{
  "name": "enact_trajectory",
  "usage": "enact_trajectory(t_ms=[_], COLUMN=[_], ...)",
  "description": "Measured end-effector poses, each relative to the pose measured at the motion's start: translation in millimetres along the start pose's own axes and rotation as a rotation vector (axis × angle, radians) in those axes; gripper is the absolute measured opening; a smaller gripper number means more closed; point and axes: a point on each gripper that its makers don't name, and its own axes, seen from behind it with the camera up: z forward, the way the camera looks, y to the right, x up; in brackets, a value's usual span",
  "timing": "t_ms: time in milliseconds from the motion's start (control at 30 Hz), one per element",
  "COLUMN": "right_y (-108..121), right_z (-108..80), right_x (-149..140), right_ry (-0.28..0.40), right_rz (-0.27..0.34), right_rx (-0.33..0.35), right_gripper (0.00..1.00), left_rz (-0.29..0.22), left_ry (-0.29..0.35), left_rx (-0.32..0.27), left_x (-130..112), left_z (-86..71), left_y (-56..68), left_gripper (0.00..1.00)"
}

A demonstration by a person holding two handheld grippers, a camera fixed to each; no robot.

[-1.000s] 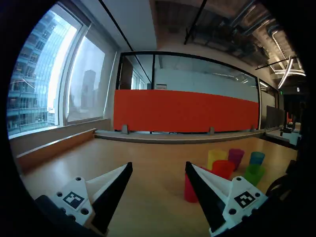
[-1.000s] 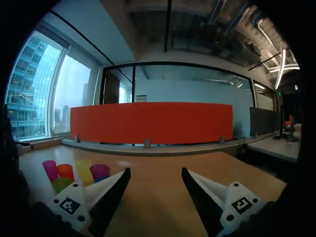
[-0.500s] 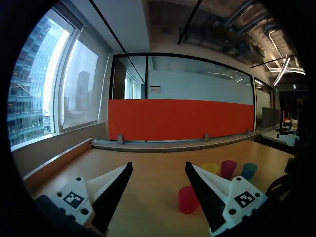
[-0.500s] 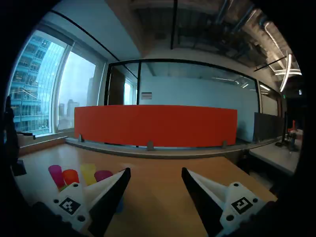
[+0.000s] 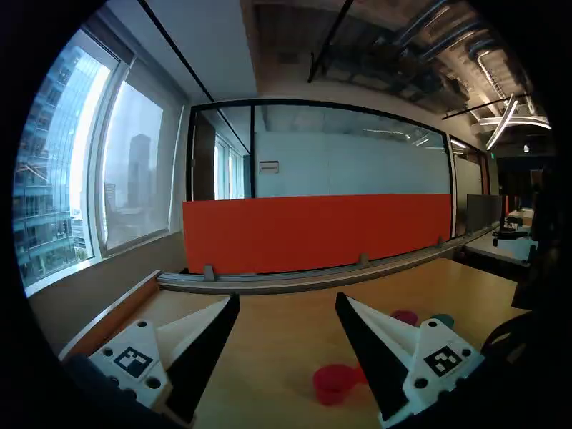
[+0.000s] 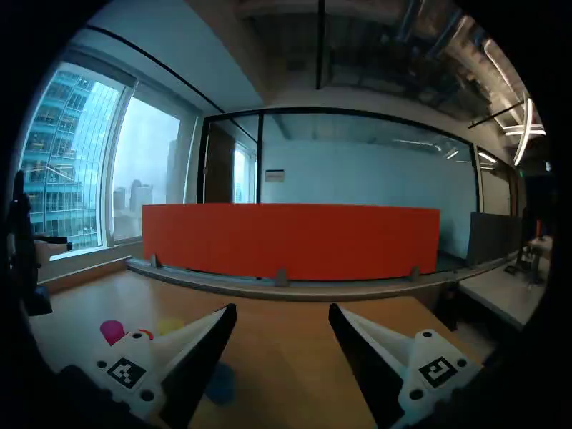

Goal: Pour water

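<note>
My left gripper (image 5: 287, 322) is open and holds nothing, raised above a wooden table (image 5: 286, 336). Low between its fingers stands a red cup (image 5: 332, 382). A magenta cup (image 5: 405, 317) and a teal cup (image 5: 442, 319) peek out beside the right finger. My right gripper (image 6: 282, 330) is open as well, also with nothing in it. At its lower left stand a magenta cup (image 6: 112, 331), a yellow cup (image 6: 169, 325) and a blue cup (image 6: 220, 382), partly hidden by the left finger.
An orange divider panel (image 5: 314, 229) runs along the far edge of the table. Tall windows (image 5: 64, 186) line the left wall. Another desk (image 6: 500, 289) stands to the right. A dark object (image 6: 21, 250) is at the left edge of the right gripper view.
Both grippers have tilted upward: the cups have slid down in both views and more ceiling shows. Several cups have dropped behind the fingers.
</note>
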Motion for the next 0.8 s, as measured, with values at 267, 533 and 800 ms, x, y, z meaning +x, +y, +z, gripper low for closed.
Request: enact_trajectory(t_ms=[267,533,800], right_y=[-0.7,-1.5,-1.4], right_z=[4.7,6.4,5.2], right_x=[21.4,38.3,53.5], right_ry=[-0.006,-0.019,-0.017], right_rz=[-0.008,0.022,0.024], right_rx=[0.013,0.036,0.051], right_gripper=[1.00,1.00,1.00], left_rz=[-0.005,-0.018,-0.021], left_ry=[0.017,0.026,0.029], left_rx=[-0.011,-0.029,-0.058], left_x=[28.5,55.7,75.7], left_z=[4.7,5.8,6.1], left_y=[0.5,2.3,6.9], left_gripper=[1.00,1.00,1.00])
